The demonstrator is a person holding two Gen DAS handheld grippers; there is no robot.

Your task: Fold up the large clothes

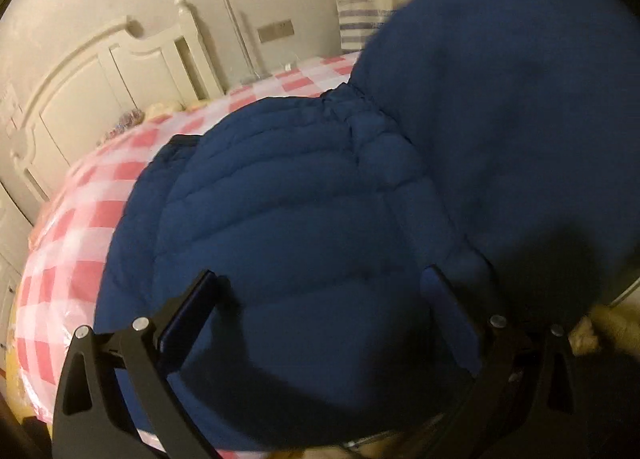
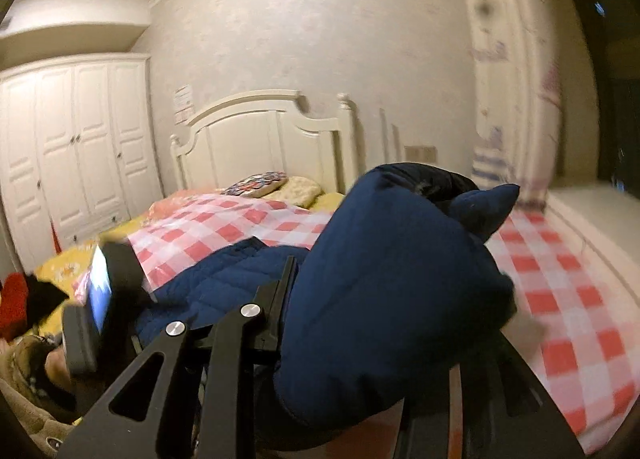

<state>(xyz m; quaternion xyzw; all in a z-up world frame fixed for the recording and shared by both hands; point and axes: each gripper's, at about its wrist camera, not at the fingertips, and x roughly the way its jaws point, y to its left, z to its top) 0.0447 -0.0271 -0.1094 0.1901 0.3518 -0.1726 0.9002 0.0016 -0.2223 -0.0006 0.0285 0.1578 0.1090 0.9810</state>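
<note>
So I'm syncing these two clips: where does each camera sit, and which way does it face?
Left wrist: on the left gripper, angled down at the blue puffer jacket on the checked cover; its two fingers, spread, show.
Right wrist: on the right gripper, facing the headboard and wardrobe; its fingers clamp a jacket fold.
Shared: jacket, checked cover, headboard.

Blue jacket in right gripper

Nothing readable from where I'm at, the paper note on the wall past my right gripper is just blur.
</note>
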